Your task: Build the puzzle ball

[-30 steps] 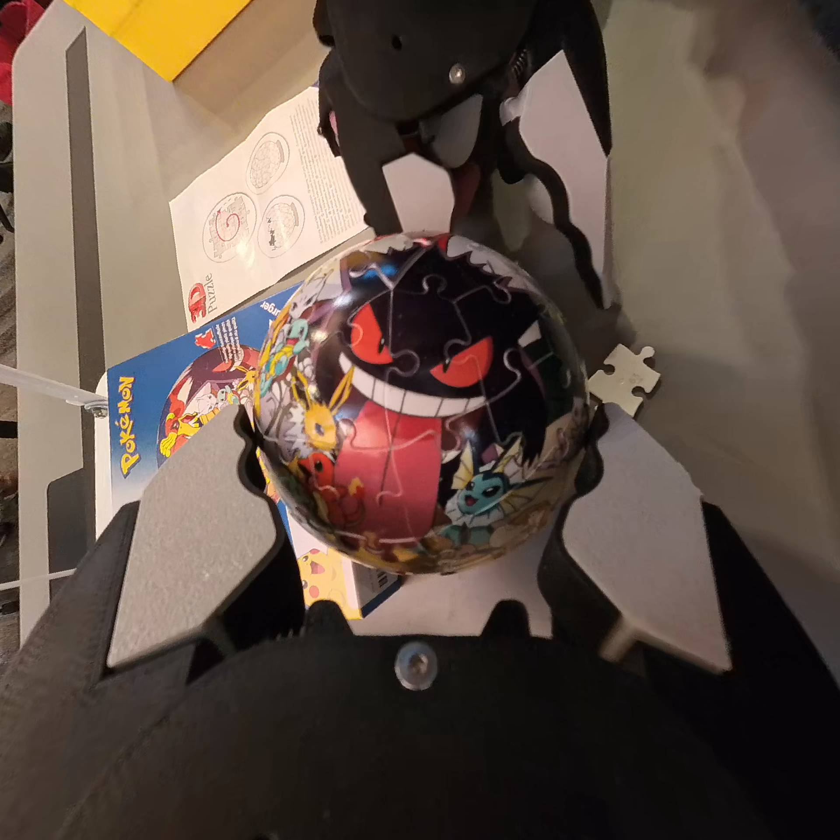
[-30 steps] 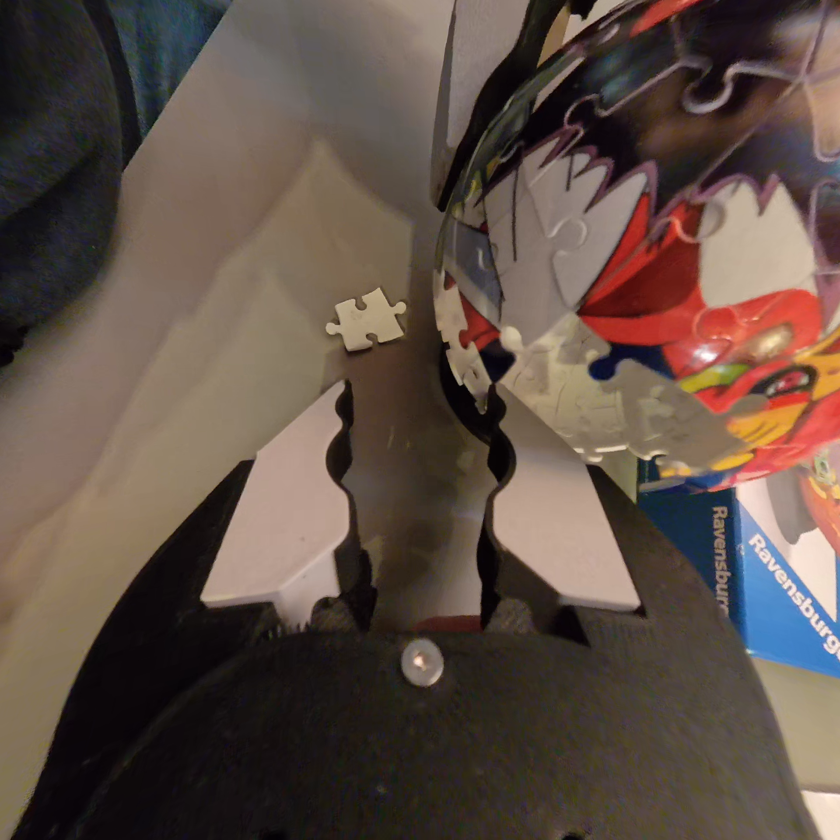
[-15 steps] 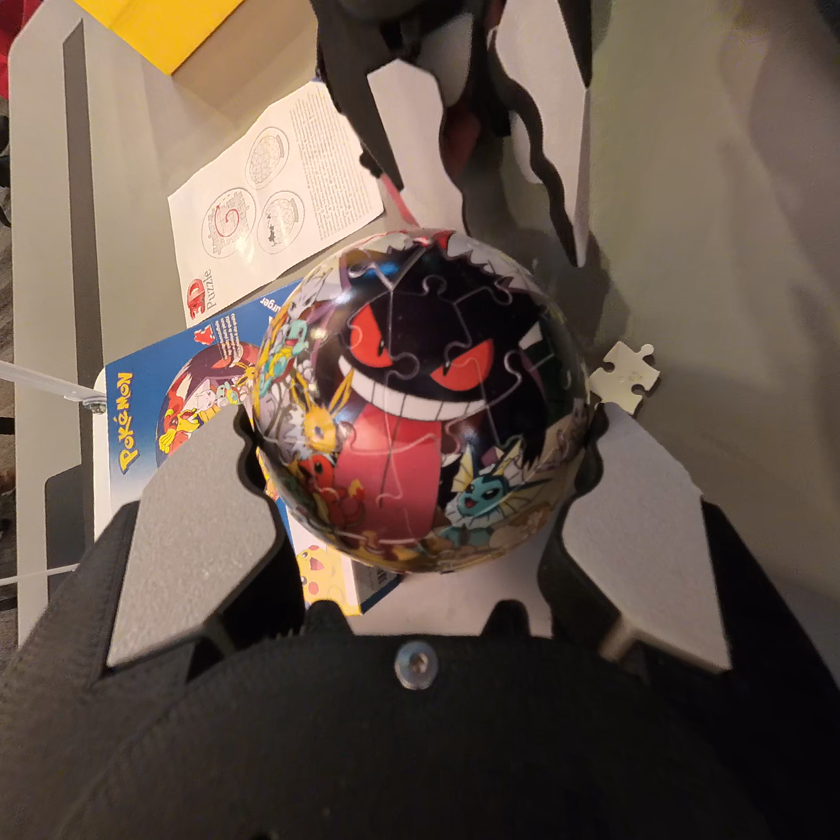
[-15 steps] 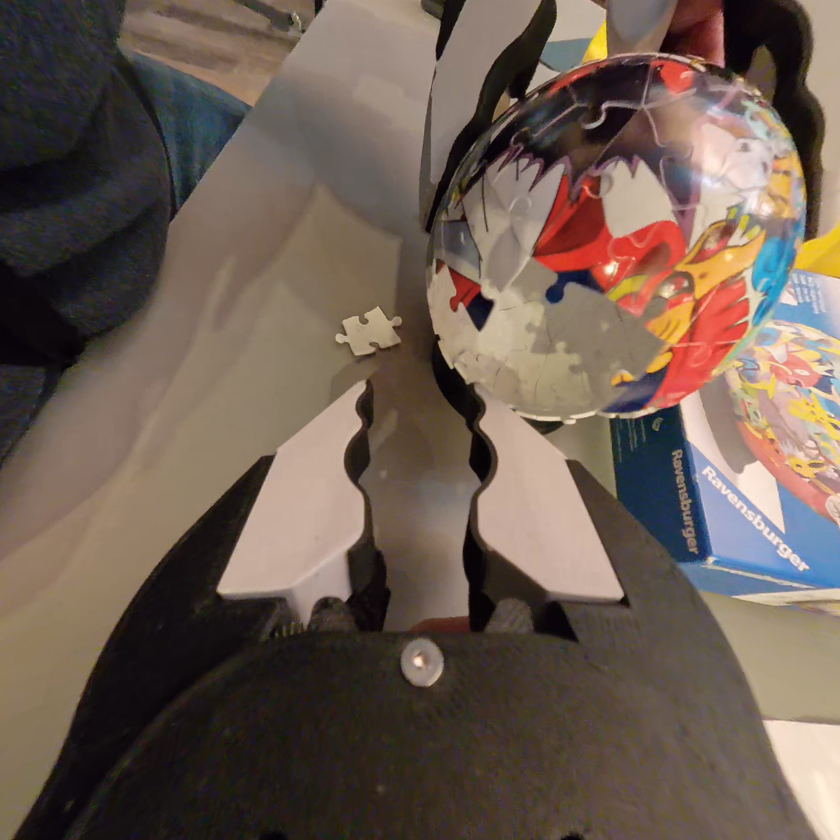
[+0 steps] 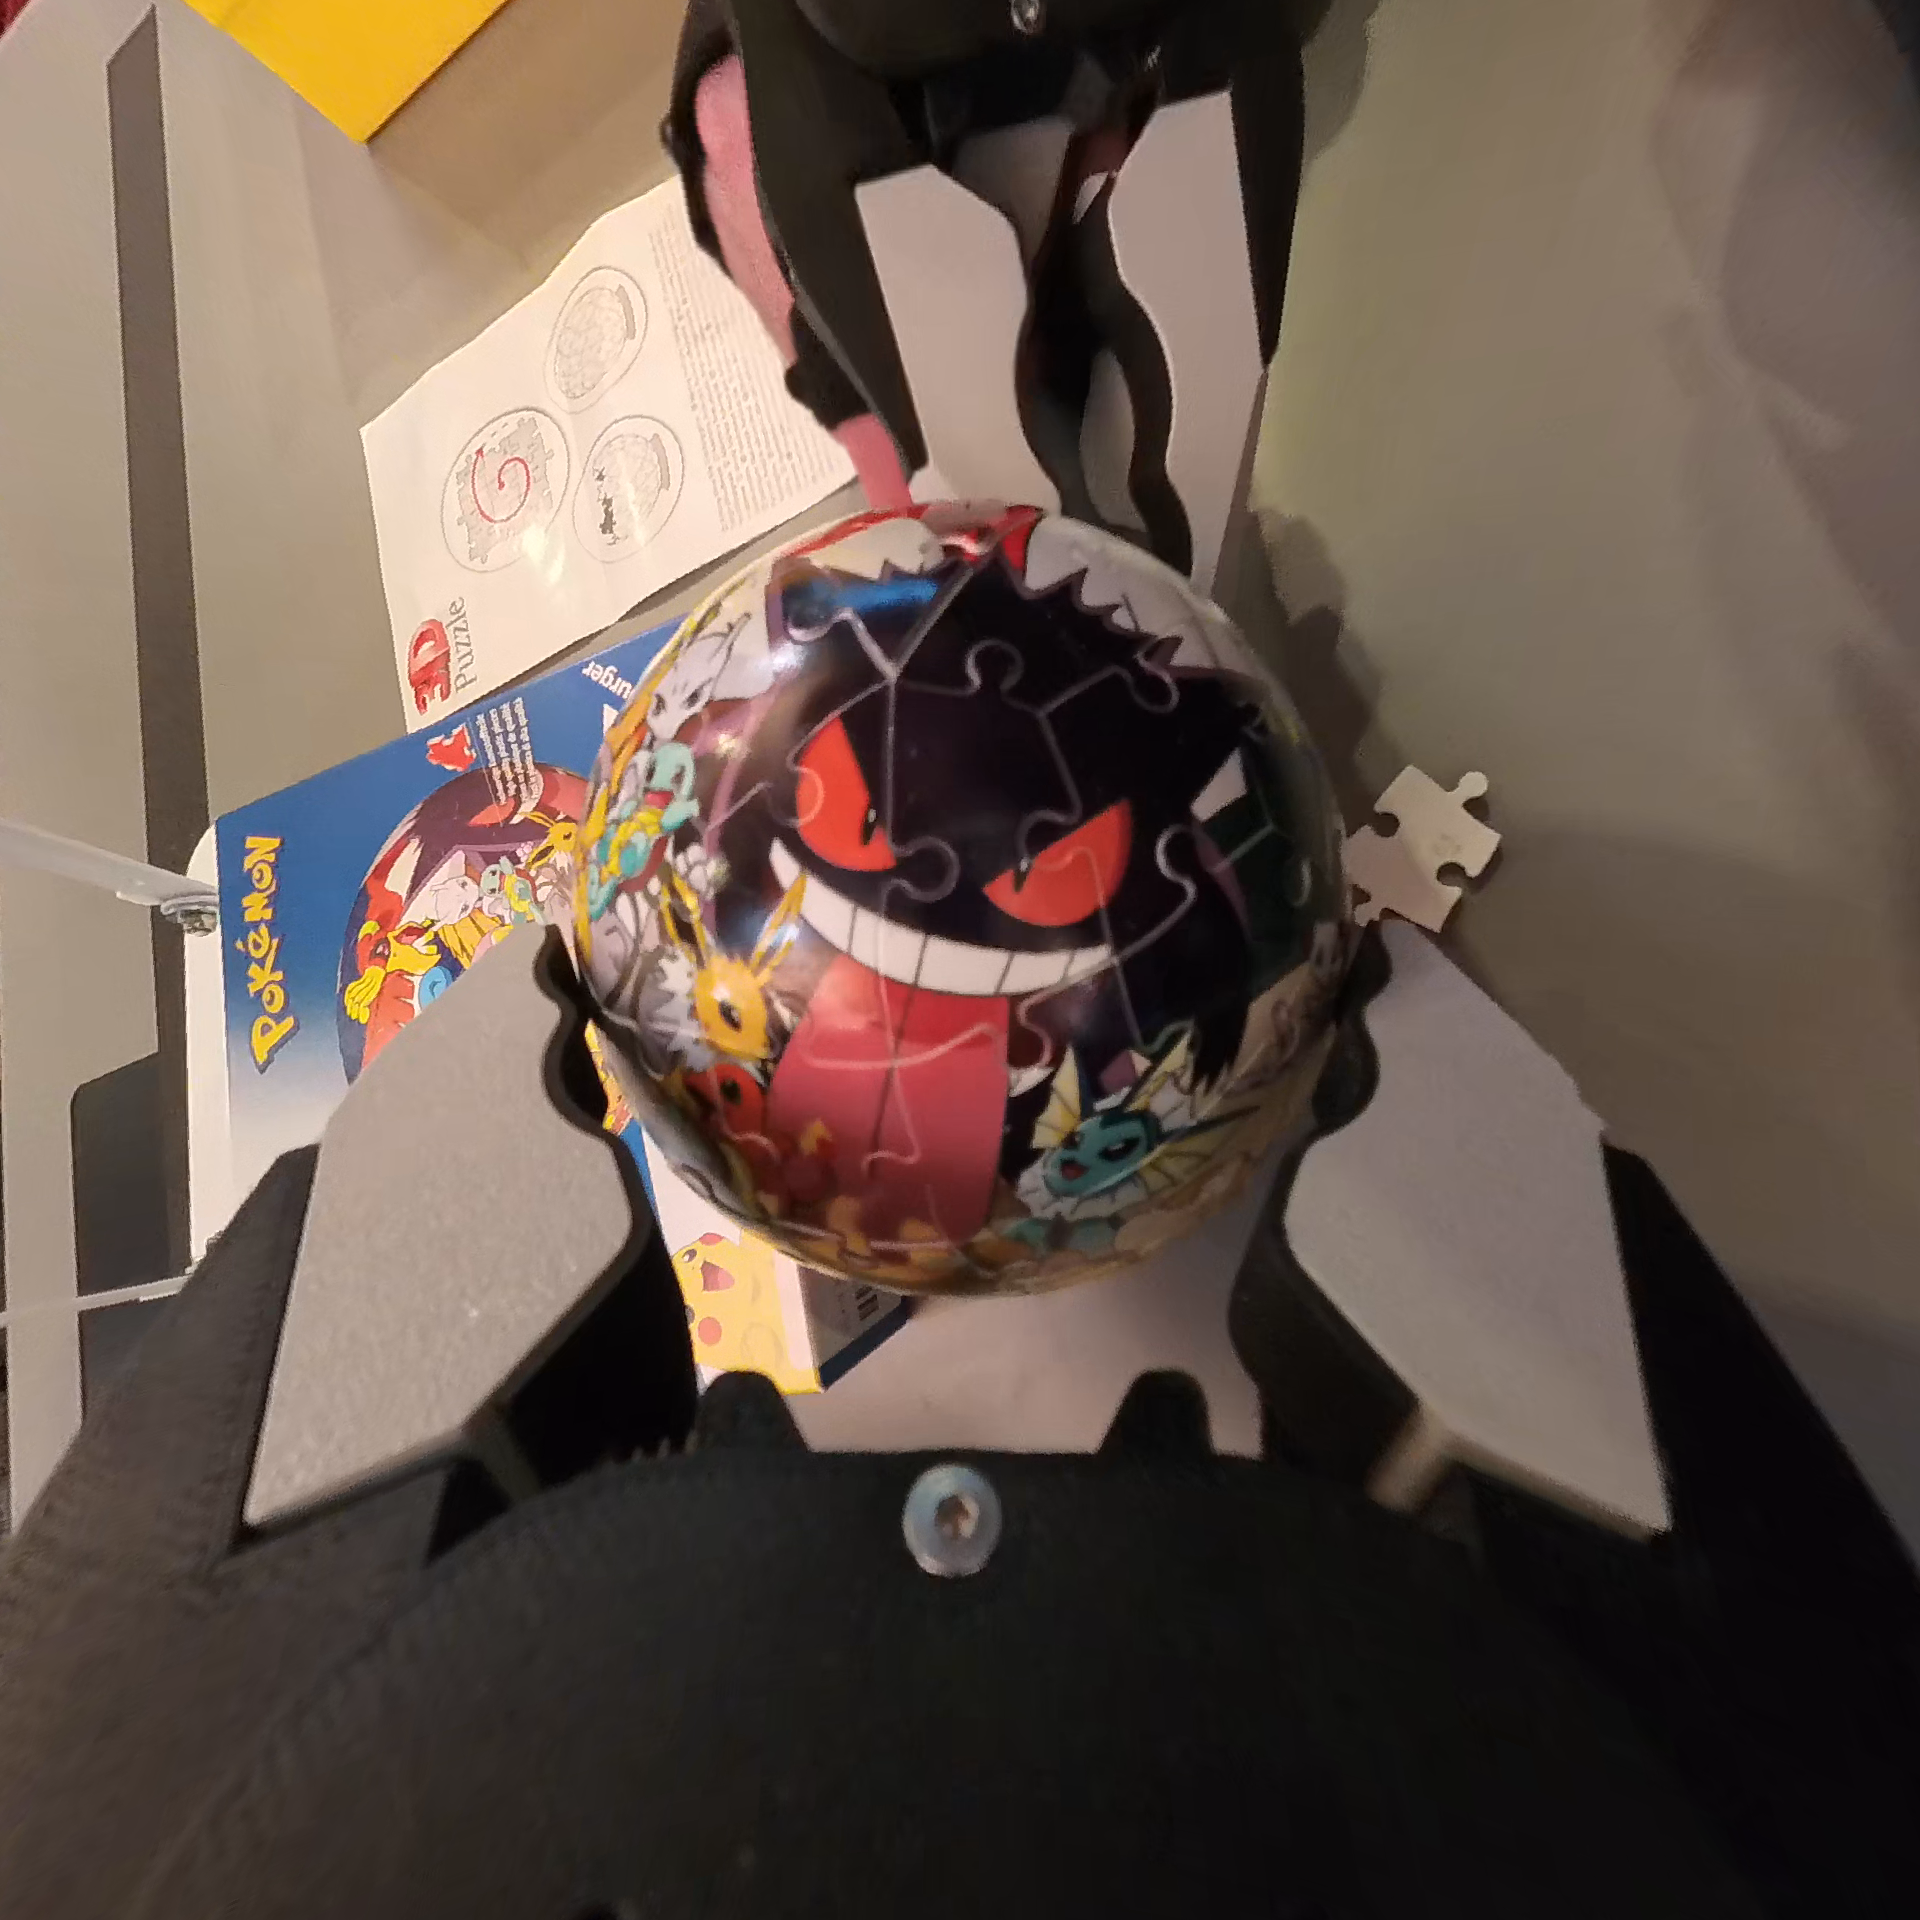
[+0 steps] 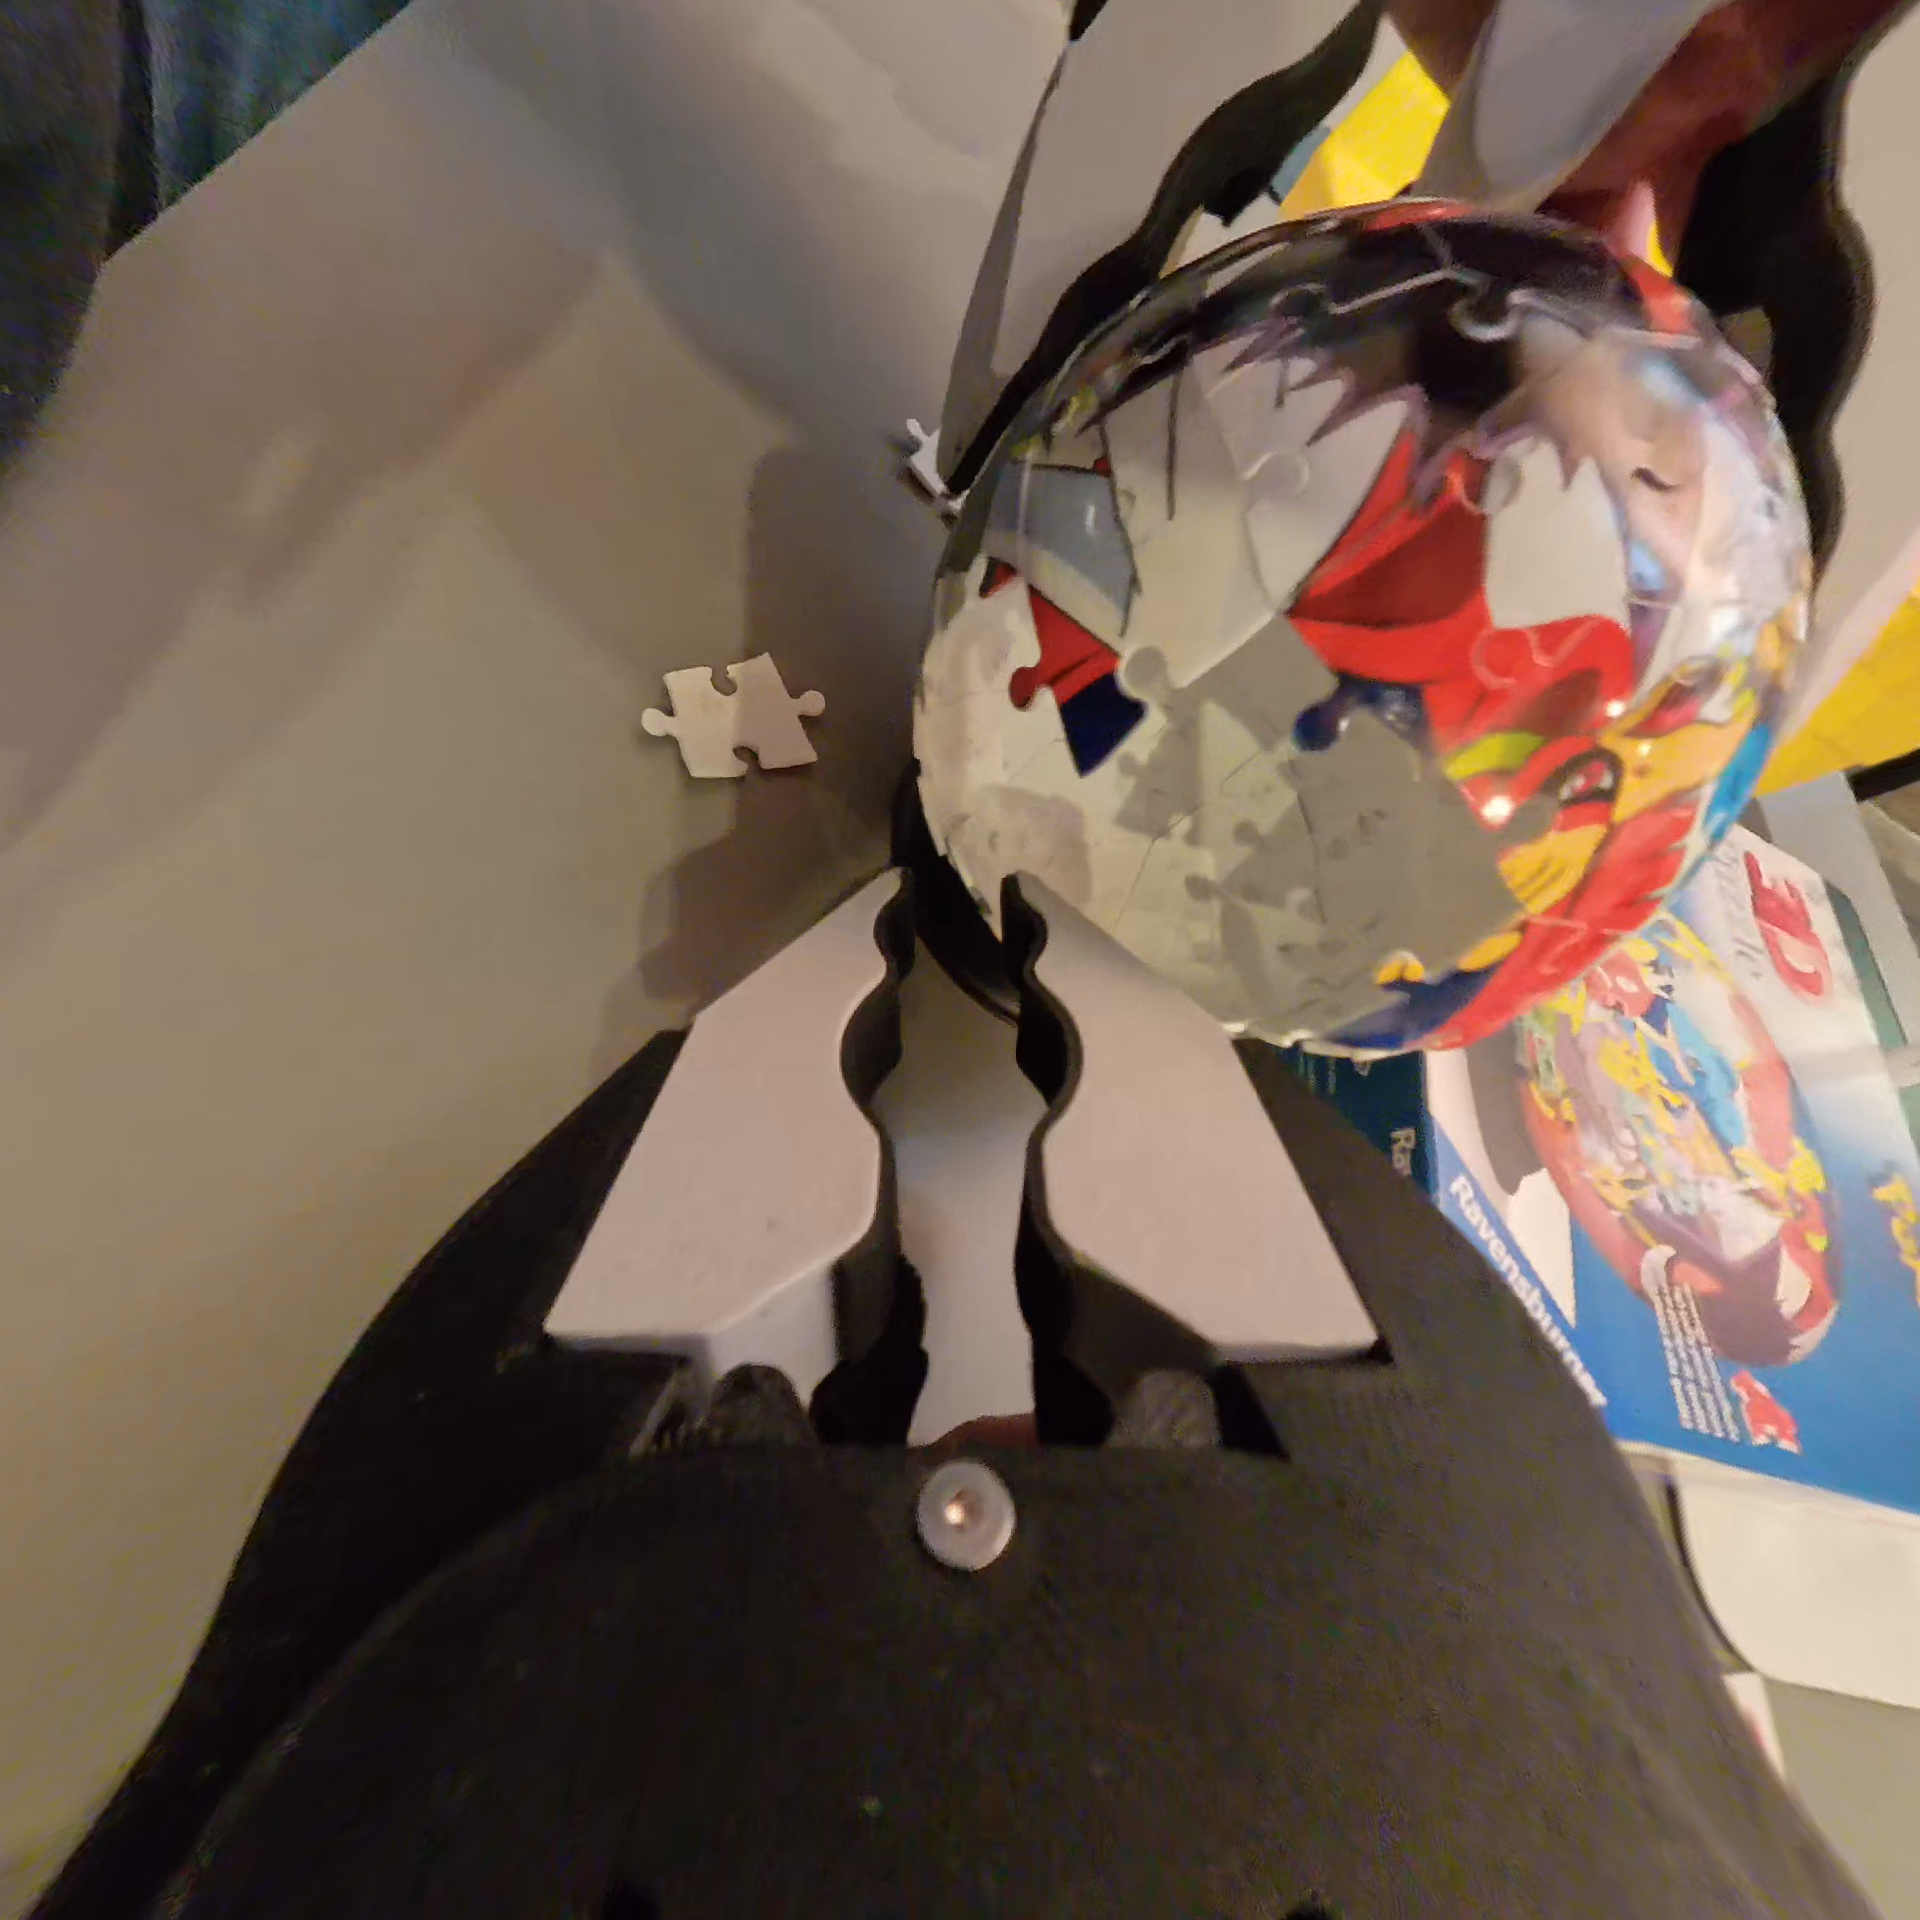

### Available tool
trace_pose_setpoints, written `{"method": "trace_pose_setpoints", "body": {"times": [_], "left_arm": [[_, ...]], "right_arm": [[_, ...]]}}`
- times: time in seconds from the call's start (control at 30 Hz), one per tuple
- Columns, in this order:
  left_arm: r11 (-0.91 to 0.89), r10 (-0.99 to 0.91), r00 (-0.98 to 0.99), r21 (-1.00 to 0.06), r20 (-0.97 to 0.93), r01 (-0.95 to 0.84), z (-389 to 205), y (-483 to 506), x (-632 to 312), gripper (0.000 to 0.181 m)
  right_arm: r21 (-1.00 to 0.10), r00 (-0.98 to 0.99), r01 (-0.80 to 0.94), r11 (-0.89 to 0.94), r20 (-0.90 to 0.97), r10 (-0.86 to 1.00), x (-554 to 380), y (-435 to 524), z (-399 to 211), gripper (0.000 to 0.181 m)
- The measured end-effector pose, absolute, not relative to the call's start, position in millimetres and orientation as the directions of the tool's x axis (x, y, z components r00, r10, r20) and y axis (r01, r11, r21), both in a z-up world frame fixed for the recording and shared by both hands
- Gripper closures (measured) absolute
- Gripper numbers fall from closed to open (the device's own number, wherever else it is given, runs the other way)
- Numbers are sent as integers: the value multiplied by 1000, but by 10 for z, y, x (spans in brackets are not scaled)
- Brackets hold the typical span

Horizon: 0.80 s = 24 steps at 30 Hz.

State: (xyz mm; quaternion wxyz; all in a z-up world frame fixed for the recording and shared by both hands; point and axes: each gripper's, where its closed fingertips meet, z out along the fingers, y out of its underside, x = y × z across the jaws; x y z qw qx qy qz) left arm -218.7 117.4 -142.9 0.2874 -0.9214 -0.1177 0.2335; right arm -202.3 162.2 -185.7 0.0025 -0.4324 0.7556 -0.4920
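The puzzle ball point(image 5: 966, 894) is glossy, with a dark grinning face and cartoon figures. My left gripper point(image 5: 961, 961) is shut on it, one finger on each side, and holds it above the table. In the right wrist view the ball point(image 6: 1351, 644) shows red, white and grey patches. My right gripper point(image 6: 958, 904) is empty, its jaws a narrow gap apart, tips just below the ball's lower left edge. In the left wrist view it point(image 5: 1060, 520) points at the ball's far top. A loose white puzzle piece point(image 5: 1423, 847) lies face down on the table, also in the right wrist view point(image 6: 732, 717).
The blue puzzle box point(image 5: 312, 914) lies flat under and left of the ball, also in the right wrist view point(image 6: 1662, 1195). A white instruction sheet point(image 5: 582, 436) lies beyond it. A yellow object point(image 5: 364, 52) sits at the far edge. The table point(image 5: 1610, 520) is grey. My hands' fingertips stand some 8 centimeters from each other. From the right gripper's tips to the loose white puzzle piece point(image 5: 1423, 847) is close to 6 centimeters. It is also in sight in the right wrist view point(image 6: 737, 719).
The right gripper drew back from the ball, then came close to it again, and its jaws narrowed. The ball stayed held in the left gripper. The loose piece did not move.
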Motion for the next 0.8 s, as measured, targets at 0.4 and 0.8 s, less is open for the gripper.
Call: {"method": "trace_pose_setpoints", "body": {"times": [0.4, 0.8], "left_arm": [[-811, 333, 877, -580, -345, 79, -1432, 1179, -2189, 48], [-801, 328, 887, -593, -326, 78, -1428, 1189, -2189, 48]], "right_arm": [[-620, -486, -783, 46, 565, -667, -1986, 1543, -1950, 172], [-528, -374, -848, -51, 664, -647, -1929, 1490, -1958, 173]]}}
